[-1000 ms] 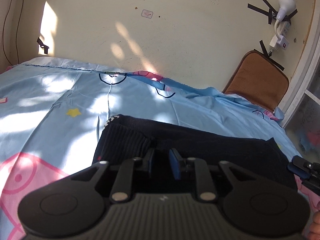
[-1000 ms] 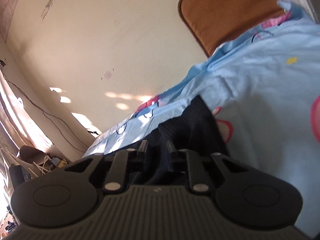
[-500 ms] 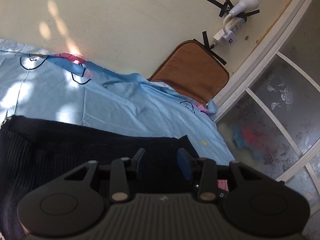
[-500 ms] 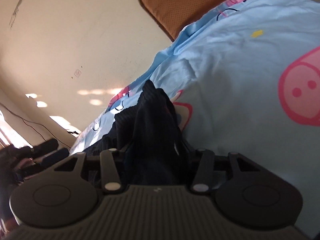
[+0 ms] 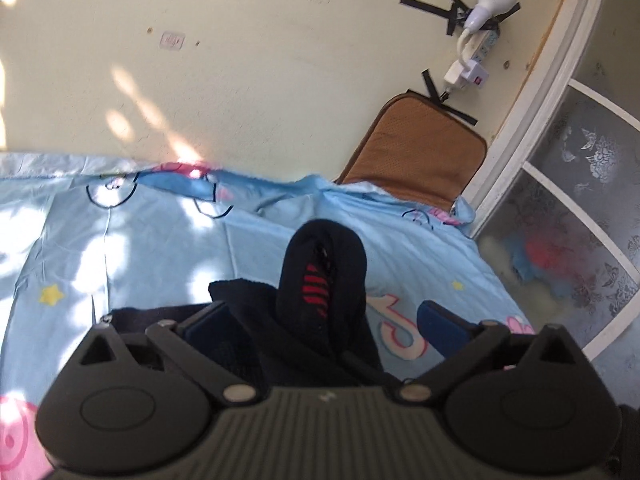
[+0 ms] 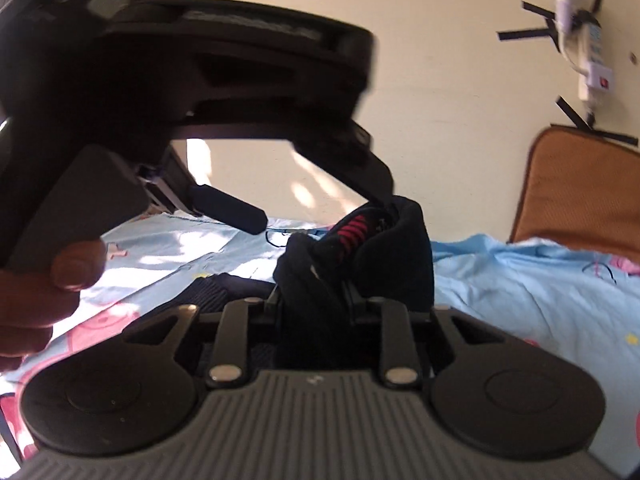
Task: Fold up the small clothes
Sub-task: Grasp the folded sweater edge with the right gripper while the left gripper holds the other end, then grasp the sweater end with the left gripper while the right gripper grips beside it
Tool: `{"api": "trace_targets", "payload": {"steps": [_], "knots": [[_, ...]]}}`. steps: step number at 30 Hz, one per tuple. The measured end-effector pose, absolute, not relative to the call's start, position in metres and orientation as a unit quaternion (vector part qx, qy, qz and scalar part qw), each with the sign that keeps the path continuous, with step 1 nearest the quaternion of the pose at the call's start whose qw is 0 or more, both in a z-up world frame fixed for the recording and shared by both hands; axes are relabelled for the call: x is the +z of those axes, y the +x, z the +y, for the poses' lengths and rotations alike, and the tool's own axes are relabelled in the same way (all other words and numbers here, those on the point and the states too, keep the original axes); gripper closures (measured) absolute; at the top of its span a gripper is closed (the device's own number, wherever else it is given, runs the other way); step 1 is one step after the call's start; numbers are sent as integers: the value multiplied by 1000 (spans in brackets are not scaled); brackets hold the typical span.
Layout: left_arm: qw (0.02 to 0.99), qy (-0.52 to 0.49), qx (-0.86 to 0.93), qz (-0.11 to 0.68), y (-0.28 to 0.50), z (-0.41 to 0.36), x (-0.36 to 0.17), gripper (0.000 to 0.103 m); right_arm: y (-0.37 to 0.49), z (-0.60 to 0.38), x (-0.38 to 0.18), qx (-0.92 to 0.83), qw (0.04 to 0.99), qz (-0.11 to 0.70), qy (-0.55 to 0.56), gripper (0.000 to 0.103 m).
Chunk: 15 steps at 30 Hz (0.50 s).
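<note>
Black ribbed knit garment (image 5: 320,280) with red stripes inside, bunched up, lifted above light-blue cartoon-print bedsheet (image 5: 140,248). Right gripper (image 6: 312,300) clamping garment, jaws closing. Left gripper (image 5: 320,320) released, jaws opening wide, cloth between but untouched. Brown cushion (image 5: 412,152) against cream wall; left tool blocks right view.

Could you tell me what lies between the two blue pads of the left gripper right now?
In the left wrist view, the left gripper is opening, and the black garment with red stripes rises between its fingers, touching neither pad.
</note>
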<state>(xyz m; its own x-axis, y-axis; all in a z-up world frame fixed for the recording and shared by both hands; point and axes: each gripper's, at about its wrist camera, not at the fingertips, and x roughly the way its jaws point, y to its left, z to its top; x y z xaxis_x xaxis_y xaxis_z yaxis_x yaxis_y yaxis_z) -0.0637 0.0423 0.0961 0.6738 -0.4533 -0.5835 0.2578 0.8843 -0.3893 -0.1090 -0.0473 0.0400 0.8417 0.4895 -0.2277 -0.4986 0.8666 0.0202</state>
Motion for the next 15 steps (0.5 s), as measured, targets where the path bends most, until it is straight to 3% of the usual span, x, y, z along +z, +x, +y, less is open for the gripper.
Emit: {"api": "trace_targets", "payload": {"steps": [2, 3, 4, 5, 6, 8, 11, 14, 15], "knots": [[890, -163, -205, 373, -53, 54, 80, 2, -110, -36, 35, 259, 959, 104, -47, 73], [886, -172, -206, 378, -49, 57, 74, 9, -111, -30, 33, 261, 958, 99, -62, 73], [882, -178, -207, 385, -44, 60, 65, 16, -113, -27, 31, 267, 956, 95, -74, 73], [879, -180, -205, 391, -40, 62, 59, 35, -115, -25, 29, 275, 953, 91, -86, 72], [879, -182, -200, 392, -36, 64, 54, 48, -117, -25, 27, 284, 950, 85, -101, 70], [870, -205, -222, 389, -31, 71, 45, 58, -123, -32, 25, 301, 944, 69, -120, 66], [879, -195, -218, 376, -35, 73, 47, 63, -138, -67, 28, 346, 932, 47, -94, 64], [884, -186, -217, 370, -39, 72, 51, 64, -153, -99, 22, 319, 943, 26, -87, 45], [883, -189, -218, 370, -40, 74, 52, 64, -152, -106, 18, 307, 947, 34, -88, 45]]}}
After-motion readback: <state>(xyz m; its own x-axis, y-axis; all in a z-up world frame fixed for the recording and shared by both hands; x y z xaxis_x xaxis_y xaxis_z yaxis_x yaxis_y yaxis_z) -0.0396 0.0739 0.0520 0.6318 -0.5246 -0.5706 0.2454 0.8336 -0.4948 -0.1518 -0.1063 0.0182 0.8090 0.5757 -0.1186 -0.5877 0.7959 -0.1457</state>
